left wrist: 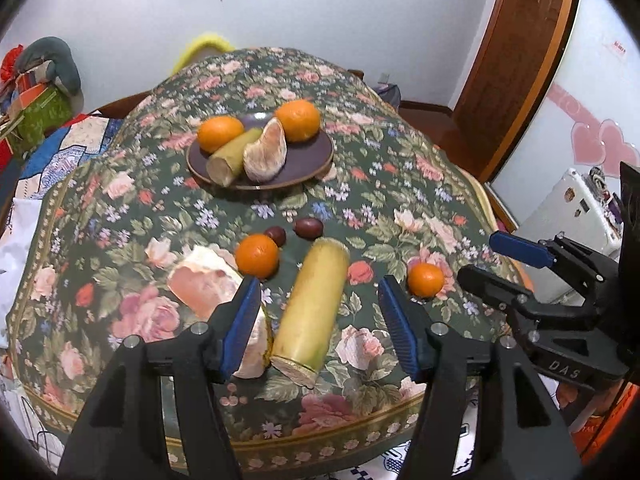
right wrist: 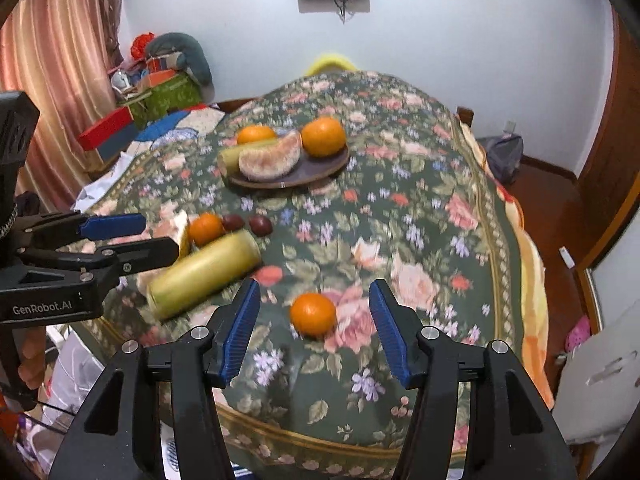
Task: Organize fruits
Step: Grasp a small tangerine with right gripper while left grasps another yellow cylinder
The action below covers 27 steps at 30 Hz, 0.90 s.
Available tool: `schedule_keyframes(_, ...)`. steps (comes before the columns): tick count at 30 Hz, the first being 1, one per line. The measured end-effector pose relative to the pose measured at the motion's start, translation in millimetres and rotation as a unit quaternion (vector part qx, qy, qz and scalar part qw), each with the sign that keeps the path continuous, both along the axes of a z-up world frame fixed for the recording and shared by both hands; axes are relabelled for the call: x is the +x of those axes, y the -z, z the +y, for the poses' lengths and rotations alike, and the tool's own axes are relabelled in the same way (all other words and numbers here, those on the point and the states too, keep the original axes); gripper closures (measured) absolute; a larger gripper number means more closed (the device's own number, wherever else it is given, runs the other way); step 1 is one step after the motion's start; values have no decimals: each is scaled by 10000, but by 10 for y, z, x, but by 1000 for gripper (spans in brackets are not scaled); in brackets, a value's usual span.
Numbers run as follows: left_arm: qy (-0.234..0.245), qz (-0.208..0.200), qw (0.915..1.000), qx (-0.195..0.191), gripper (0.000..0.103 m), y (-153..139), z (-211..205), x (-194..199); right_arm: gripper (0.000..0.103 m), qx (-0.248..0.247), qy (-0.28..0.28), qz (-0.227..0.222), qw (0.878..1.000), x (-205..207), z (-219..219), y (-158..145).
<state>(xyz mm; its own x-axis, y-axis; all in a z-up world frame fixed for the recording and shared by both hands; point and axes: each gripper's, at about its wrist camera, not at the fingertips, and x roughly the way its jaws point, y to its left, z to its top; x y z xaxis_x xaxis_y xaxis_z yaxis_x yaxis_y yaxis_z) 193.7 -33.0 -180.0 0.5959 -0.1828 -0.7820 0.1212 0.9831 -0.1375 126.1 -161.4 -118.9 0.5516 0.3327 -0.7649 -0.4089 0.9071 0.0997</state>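
Observation:
A dark plate (left wrist: 308, 162) (right wrist: 320, 172) at the table's middle holds two oranges, a peeled pomelo piece and a short sugarcane piece. On the cloth lie a long sugarcane piece (left wrist: 314, 308) (right wrist: 204, 274), a pomelo chunk (left wrist: 202, 286), an orange (left wrist: 257, 256) (right wrist: 205, 229), two dark dates (left wrist: 308, 225) (right wrist: 260, 224) and a small orange (left wrist: 426, 279) (right wrist: 313, 314). My left gripper (left wrist: 318, 320) is open, its fingers either side of the long sugarcane, above it. My right gripper (right wrist: 314, 326) is open, its fingers either side of the small orange.
The round table has a floral cloth (left wrist: 400, 208) (right wrist: 420, 220). A yellow chair back (left wrist: 204, 46) stands behind it. Boxes and clutter (right wrist: 160, 88) sit at the back left. A wooden door (left wrist: 516, 60) is at the right, with a white appliance (left wrist: 568, 208) near it.

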Motion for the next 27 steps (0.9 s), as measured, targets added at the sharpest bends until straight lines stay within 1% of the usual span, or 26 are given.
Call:
schedule_keyframes(3,46,109,9999,35,43,117,-40,55,50,-29,7,163,9999,21,-12,145)
schedule_keyframes(9,134,349,9993,91,53,327,-107,173,50,40,-7,450,9990,75,-13,362)
schedule_keyframes(12,142,344,9991,209,53,381,-135,224,50,72,-64,528,9986,99,16,428)
schedule_keyframes(13,149,345,9990,233,53,398,-144,240,52,79,-69,547,9984,113,22,450)
schedule_keyframes(14,156,359,9989,260,53,417,-148,258,57,88,-74,581,9982,129,29,472)
schedule_keyframes(16,174,409,9985,307,53,458,-155,295,61,133,-90,686,9975,165,38,526)
schedule_keyframes(19,189,486,9980,354,54,521,-163,356,65,159,-77,671,9976,179,34,553)
schedule_keyframes(22,203,541,9976,384,54,578,-177,413,71,289,-109,698,9971,198,25,543)
schedule_keyframes(25,241,542,9975,381,55,608,-189,443,71,320,-96,700,9970,204,17,531)
schedule_keyframes(27,226,556,9975,384,57,627,-184,467,71,339,-92,696,9970,200,10,530)
